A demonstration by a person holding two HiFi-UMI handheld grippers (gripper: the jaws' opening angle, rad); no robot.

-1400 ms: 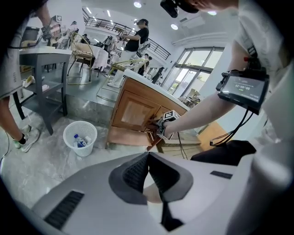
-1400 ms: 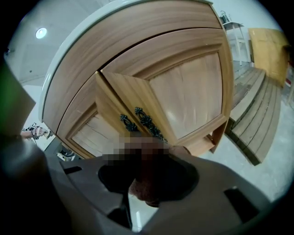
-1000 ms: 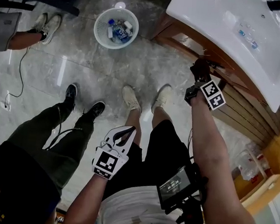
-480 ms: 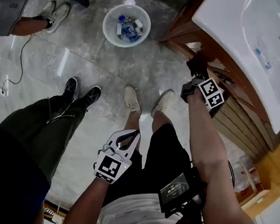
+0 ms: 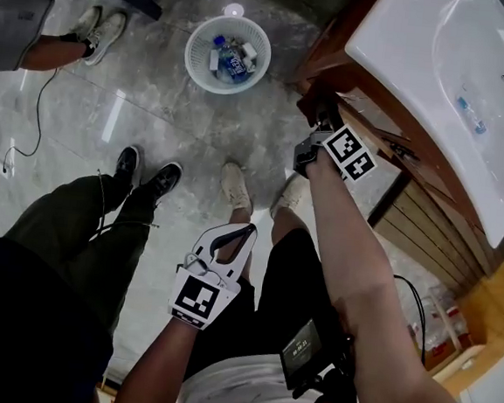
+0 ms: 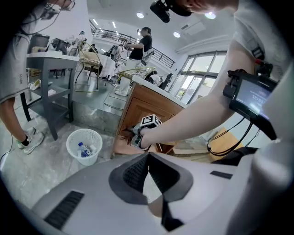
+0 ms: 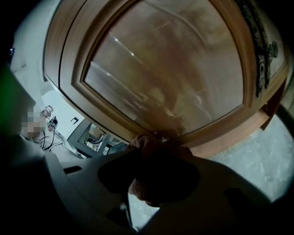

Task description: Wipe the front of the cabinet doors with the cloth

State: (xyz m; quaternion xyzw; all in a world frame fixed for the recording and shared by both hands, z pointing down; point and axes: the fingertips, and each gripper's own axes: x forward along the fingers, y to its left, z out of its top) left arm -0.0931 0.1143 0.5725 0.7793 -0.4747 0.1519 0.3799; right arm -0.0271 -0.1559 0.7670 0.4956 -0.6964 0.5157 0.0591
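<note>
The right tongs [image 7: 151,167] are clamped on a crumpled brownish cloth [image 7: 143,144], seen low and central in the right gripper view. The cloth is pressed against the bottom rail of a wooden cabinet door [image 7: 170,78], whose glossy inset panel fills most of the upper frame. A dark metal handle [image 7: 260,43] runs down the door's edge at the upper right. Pale stone floor [image 7: 257,156] shows at the lower right of that view.

In the head view the right arm reaches up the middle of the frame to the cabinet, which stands under a white sink [image 5: 423,44] in the upper right corner. The left tongs [image 6: 148,158] are narrow, tips touching, with nothing between them; they hang low in the centre of the head view, above the person's dark shorts and well apart from the cabinet. A white waste basket [image 5: 191,59] with bottles inside stands on the floor at the upper centre, near the cabinet's corner. Another person's legs and black shoes [image 5: 142,171] are at the left.
</note>
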